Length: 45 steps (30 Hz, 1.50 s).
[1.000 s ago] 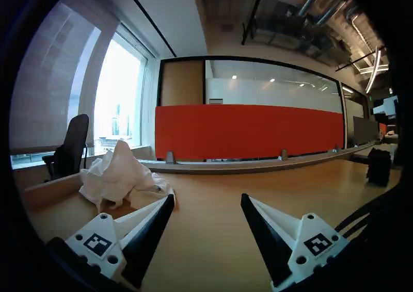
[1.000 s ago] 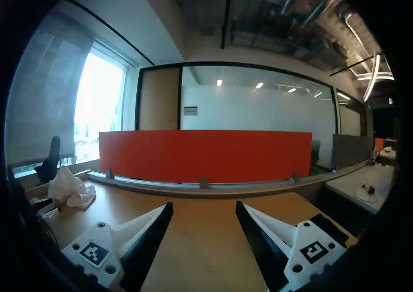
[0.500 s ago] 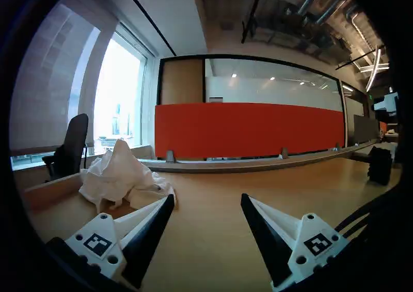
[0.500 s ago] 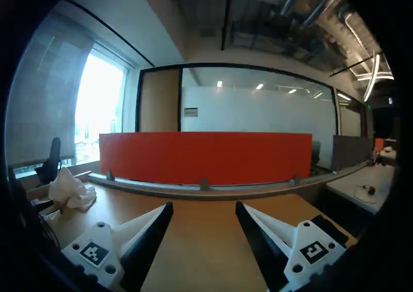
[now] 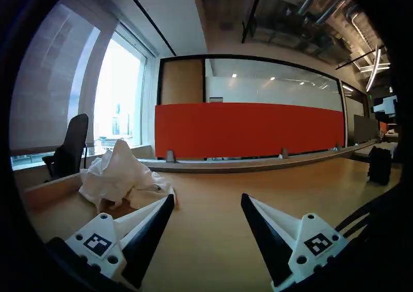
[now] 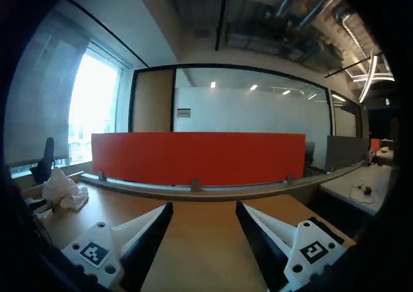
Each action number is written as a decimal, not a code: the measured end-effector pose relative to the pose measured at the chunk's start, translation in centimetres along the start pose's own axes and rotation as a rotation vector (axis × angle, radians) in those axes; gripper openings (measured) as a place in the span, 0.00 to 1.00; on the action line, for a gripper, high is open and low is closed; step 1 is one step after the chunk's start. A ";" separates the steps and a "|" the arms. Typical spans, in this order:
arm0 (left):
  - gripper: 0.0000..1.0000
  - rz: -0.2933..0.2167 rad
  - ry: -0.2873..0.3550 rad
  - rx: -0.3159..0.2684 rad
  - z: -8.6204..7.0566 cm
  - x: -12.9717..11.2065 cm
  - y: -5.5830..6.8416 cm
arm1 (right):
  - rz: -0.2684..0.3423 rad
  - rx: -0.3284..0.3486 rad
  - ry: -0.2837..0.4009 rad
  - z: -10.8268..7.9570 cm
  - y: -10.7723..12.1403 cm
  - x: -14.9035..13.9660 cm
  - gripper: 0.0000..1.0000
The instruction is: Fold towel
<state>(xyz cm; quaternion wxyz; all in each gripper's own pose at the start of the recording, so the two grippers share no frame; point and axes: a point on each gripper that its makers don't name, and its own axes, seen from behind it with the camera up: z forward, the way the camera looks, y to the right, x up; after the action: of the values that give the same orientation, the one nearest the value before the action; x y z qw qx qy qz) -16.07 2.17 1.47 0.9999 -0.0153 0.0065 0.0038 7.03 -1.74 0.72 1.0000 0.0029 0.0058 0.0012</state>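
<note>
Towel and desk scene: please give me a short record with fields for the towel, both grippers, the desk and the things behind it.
towel: white, crumpled heap, unfolded, on the desk's left part
left gripper: open, empty, one fingertip beside the towel's edge; contact cannot be told
right gripper: open, empty, farther from the towel
desk: light wood
divider: orange panel along the desk's far edge
chair: dark, by the window
task state: folding not yet begun
</note>
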 end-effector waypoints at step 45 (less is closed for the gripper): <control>0.96 -0.002 0.000 0.000 0.0 -0.1 0.3 | 0.020 -0.008 0.003 0.5 2.9 -12.8 0.94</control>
<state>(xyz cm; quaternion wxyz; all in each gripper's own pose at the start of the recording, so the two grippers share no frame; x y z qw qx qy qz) -16.15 2.43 1.43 0.9999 -0.0153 0.0065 0.0028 -5.76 1.09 1.37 0.9999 -0.0009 0.0072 0.0112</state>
